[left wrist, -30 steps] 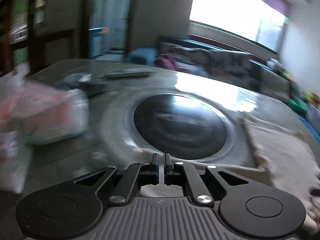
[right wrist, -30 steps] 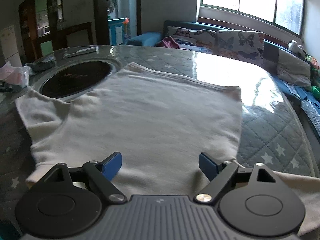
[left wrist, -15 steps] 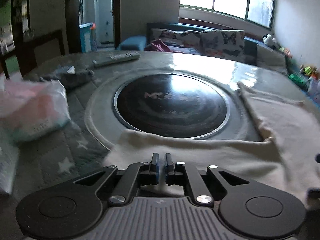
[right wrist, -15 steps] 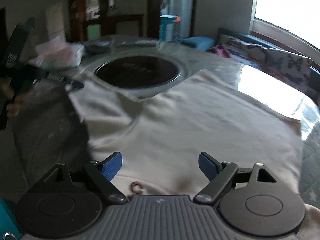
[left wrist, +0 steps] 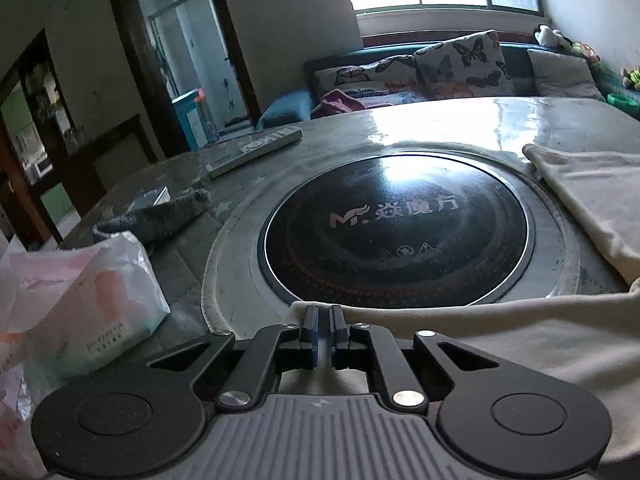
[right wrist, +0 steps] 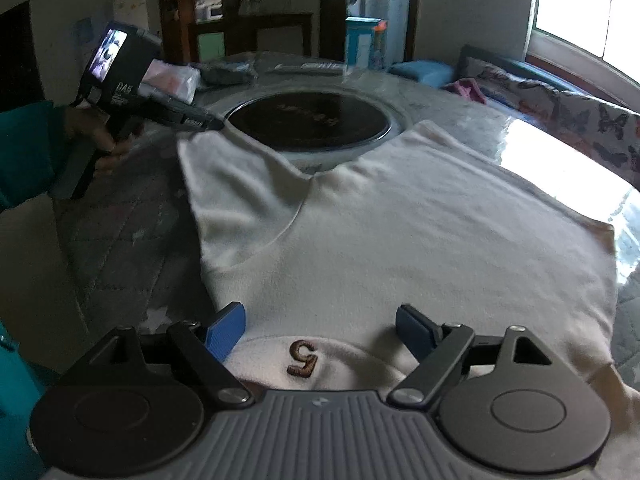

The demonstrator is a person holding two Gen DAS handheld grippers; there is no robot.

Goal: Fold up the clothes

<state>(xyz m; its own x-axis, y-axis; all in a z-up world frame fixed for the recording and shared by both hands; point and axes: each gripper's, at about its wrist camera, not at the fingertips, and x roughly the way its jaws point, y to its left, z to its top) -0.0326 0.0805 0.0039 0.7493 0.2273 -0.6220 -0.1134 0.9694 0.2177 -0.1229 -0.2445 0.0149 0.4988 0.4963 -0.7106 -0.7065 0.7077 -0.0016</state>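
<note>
A cream sweatshirt [right wrist: 400,232] lies spread flat on the table, back side up, with a brown "5" tag [right wrist: 303,362] at its neck. Its left sleeve [right wrist: 240,184] reaches toward the round black cooktop [right wrist: 308,120]. My left gripper [left wrist: 323,330] is shut on the sleeve's cuff edge [left wrist: 480,332]; it also shows in the right wrist view [right wrist: 208,122], held by a hand. My right gripper [right wrist: 320,328] is open, empty, its fingers astride the neckline just above the cloth.
The quilted table [right wrist: 120,232] carries a tissue pack [left wrist: 92,312], a grey cloth [left wrist: 160,216] and a remote [left wrist: 256,150] at its far left. The cooktop [left wrist: 396,228] is set into the middle. A sofa with butterfly cushions [left wrist: 460,64] stands behind.
My right gripper swung left, from the shirt's body to the neckline with the "5" tag. My left gripper stayed shut on the cuff, which shifted slightly toward the cooktop.
</note>
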